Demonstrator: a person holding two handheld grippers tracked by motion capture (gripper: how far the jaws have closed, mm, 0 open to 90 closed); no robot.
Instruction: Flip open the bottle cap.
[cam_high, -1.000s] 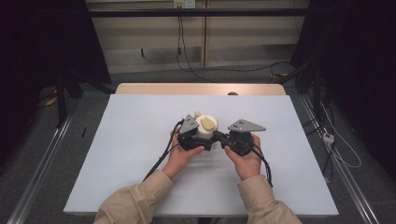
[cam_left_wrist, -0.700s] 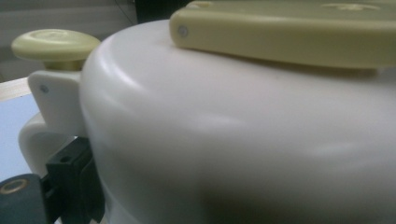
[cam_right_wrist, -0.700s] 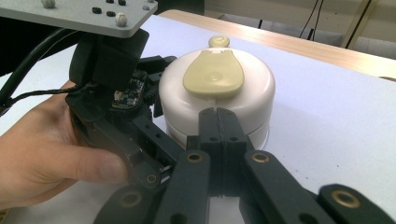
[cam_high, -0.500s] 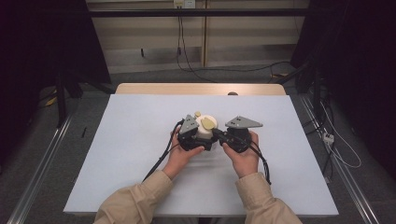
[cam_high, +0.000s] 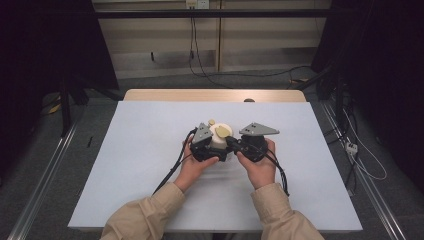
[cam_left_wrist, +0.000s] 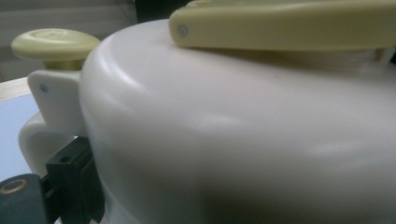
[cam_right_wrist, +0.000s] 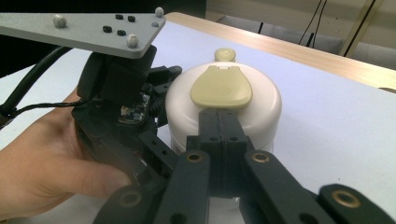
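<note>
Sitting mid-table, the white pot is being steadied by the left gripper, jaws clamping its side, while the right gripper, jaws pressed together, is touching the yellow lid tab.

No readable text, labels, brand marks or numbers in any view. Checked the white container and its yellow-beige lid tab: plain surfaces, no print or embossing legible. Grey plate on the left tool carries only screws and small round markers, no lettering. The small circuit board visible under that plate is too blurred to read anything. Bench surface is blank, no signs or stickers.
</note>
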